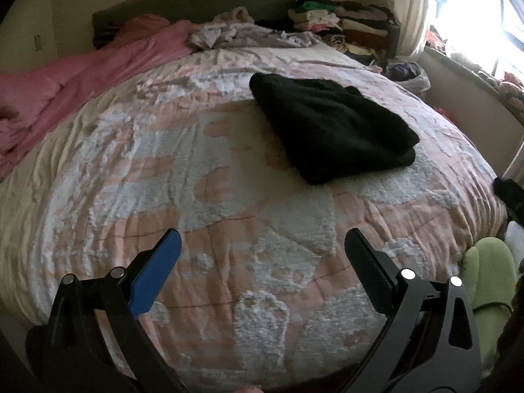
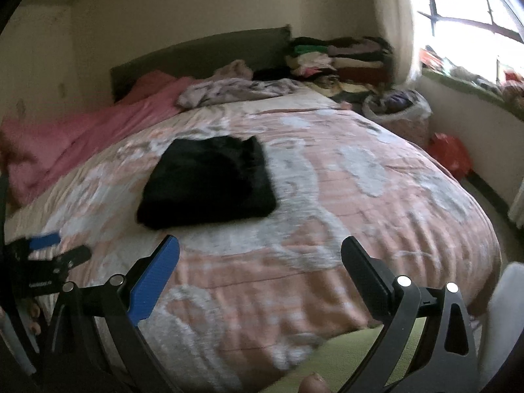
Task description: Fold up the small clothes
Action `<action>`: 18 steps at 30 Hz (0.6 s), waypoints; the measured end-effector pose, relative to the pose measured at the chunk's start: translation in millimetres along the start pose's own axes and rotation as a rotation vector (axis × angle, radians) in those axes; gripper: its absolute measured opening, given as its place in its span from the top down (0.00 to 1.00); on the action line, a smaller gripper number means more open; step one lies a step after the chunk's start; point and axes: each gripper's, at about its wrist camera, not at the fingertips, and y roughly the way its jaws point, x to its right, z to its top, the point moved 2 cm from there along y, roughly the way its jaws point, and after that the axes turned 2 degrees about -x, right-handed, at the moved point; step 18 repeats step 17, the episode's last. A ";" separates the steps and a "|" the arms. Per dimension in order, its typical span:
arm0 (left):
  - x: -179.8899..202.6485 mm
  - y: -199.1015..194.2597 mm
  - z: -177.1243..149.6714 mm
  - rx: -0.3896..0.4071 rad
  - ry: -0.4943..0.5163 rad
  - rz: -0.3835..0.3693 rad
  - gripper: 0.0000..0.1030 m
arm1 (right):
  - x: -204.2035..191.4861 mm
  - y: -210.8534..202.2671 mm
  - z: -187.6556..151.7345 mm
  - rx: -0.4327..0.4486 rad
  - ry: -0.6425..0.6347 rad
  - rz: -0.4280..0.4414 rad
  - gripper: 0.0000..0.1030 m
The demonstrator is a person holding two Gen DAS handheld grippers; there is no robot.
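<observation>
A black garment [image 1: 330,127] lies folded into a compact rectangle on the pink and white quilt [image 1: 209,203]; it also shows in the right wrist view [image 2: 209,181]. My left gripper [image 1: 262,237] is open and empty, held above the quilt near the bed's front edge, well short of the garment. My right gripper [image 2: 260,245] is open and empty, also above the quilt in front of the garment. The left gripper also shows at the left edge of the right wrist view [image 2: 60,245].
A pink blanket [image 1: 82,75] lies along the bed's left side. Crumpled grey clothes [image 1: 249,34] sit near the headboard. Stacks of folded clothes [image 1: 340,16] stand at the back right. A bag of clothes [image 2: 398,109] and a red bag [image 2: 450,155] lie on the floor by the window.
</observation>
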 end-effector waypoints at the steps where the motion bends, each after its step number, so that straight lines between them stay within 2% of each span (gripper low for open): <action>1: -5.8 2.6 0.6 -0.017 -0.020 0.007 0.09 | 10.9 -3.6 2.2 0.010 0.025 -0.019 0.04; 2: -12.0 4.9 1.7 -0.027 -0.039 0.028 0.09 | 25.7 -9.1 5.0 0.021 0.057 -0.041 0.04; 5: -44.9 9.1 7.1 -0.028 -0.090 0.153 0.09 | 84.6 -33.3 11.3 0.070 0.171 -0.141 0.04; 8: -89.1 7.2 15.7 -0.012 -0.162 0.210 0.09 | 158.5 -70.0 10.9 0.135 0.303 -0.292 0.04; 9: -116.8 6.8 19.8 -0.009 -0.208 0.249 0.09 | 181.8 -81.6 9.1 0.148 0.338 -0.337 0.04; 12: -198.9 13.8 27.3 -0.044 -0.338 0.342 0.09 | 259.8 -120.3 -5.7 0.180 0.430 -0.556 0.04; 13: -228.2 17.3 28.6 -0.059 -0.375 0.378 0.09 | 291.5 -131.7 -15.1 0.171 0.454 -0.641 0.04; 15: -295.1 27.0 27.8 -0.111 -0.461 0.460 0.09 | 349.4 -144.3 -40.7 0.087 0.526 -0.799 0.04; 17: -351.2 35.4 25.4 -0.144 -0.534 0.531 0.09 | 391.1 -148.9 -67.1 0.019 0.588 -0.871 0.04; 18: -351.2 35.4 25.4 -0.144 -0.534 0.531 0.09 | 391.1 -148.9 -67.1 0.019 0.588 -0.871 0.04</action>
